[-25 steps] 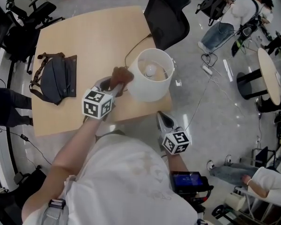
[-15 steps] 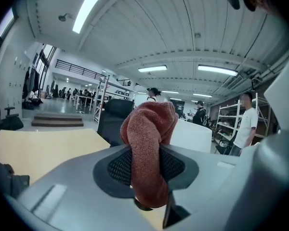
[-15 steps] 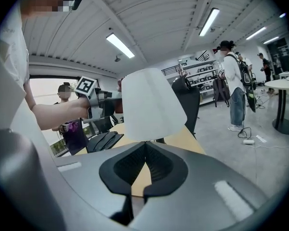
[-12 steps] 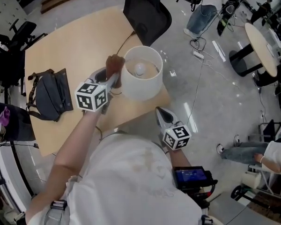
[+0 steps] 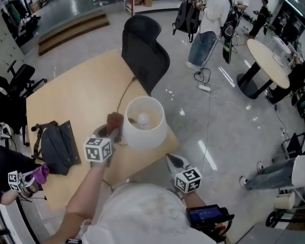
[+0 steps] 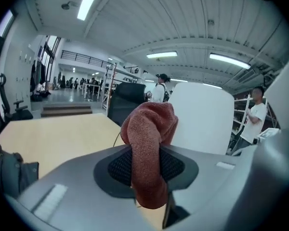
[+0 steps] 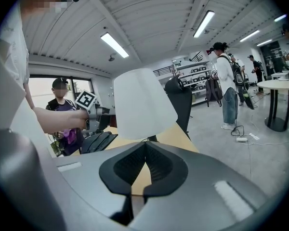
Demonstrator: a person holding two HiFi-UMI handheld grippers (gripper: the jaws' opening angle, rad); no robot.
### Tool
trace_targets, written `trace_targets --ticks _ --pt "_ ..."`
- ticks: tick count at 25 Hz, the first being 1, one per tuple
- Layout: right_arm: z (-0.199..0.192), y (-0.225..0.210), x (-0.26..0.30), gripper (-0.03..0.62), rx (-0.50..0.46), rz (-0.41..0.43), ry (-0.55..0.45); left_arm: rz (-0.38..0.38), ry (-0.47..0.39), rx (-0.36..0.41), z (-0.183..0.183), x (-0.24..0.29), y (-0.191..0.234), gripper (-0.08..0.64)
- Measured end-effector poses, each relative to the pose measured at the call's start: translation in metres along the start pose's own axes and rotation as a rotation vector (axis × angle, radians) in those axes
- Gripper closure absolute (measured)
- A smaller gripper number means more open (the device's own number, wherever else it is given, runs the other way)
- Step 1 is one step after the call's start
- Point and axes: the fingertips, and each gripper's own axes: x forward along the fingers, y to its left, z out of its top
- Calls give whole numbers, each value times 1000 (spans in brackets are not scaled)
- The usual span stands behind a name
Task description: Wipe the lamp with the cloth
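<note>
A table lamp with a white drum shade (image 5: 142, 122) stands near the front right corner of the wooden table (image 5: 71, 100). My left gripper (image 5: 113, 132) is shut on a reddish-brown cloth (image 5: 114, 121), which lies right at the shade's left side. In the left gripper view the cloth (image 6: 149, 129) bulges out between the jaws, with the shade (image 6: 202, 117) just behind it. My right gripper (image 5: 174, 161) hangs off the table's front edge, below the lamp, shut with nothing in it. Its view shows the shade (image 7: 142, 102) ahead and the left gripper (image 7: 86, 101) beside it.
A grey bag (image 5: 58, 146) lies on the table's left part. A black office chair (image 5: 142, 52) stands behind the lamp, and the lamp's cord (image 5: 123, 98) runs toward it. People and a round table (image 5: 267, 60) are at the back right.
The head view has tipped up and shows more of the room. My left gripper has slid a little down the shade's left side with the cloth. The right gripper has hardly moved.
</note>
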Motion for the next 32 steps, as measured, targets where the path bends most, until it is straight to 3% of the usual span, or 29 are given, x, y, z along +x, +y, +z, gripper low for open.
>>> trace_targets --ticks 3,6,8,12,15,17,19,23,27,30,32 --pt "15 -13 5 578 -2 -4 -31 5 -124 147 72 -14 -6 440" --pt "20 -20 4 578 -2 -4 -44 -41 -236 304 137 -32 -37 440" --pt "15 -18 1 578 5 -5 -47 -79 -255 437 163 -45 -62 440" --pt "14 -23 -4 578 7 -12 -79 -129 -208 737 200 -52 -118 440" --pt "25 -31 -7 578 5 -19 -97 -177 -79 893 210 -33 -148 439" --pt "28 -34 -11 578 9 -17 -96 -194 92 972 192 -13 -150 437" --pt "25 -38 -15 578 20 -13 -100 -164 253 1058 169 5 -141 437" --pt "15 -45 -25 578 50 -22 -114 -133 502 1129 129 27 -126 437" --pt "5 -65 -47 578 80 -32 -120 -79 652 1230 116 49 -140 437" --pt "-1 -76 -56 578 97 -36 -122 -143 710 1309 98 61 -164 434" --pt "-5 -76 -56 578 103 -37 -121 -198 766 1309 87 61 -166 437"
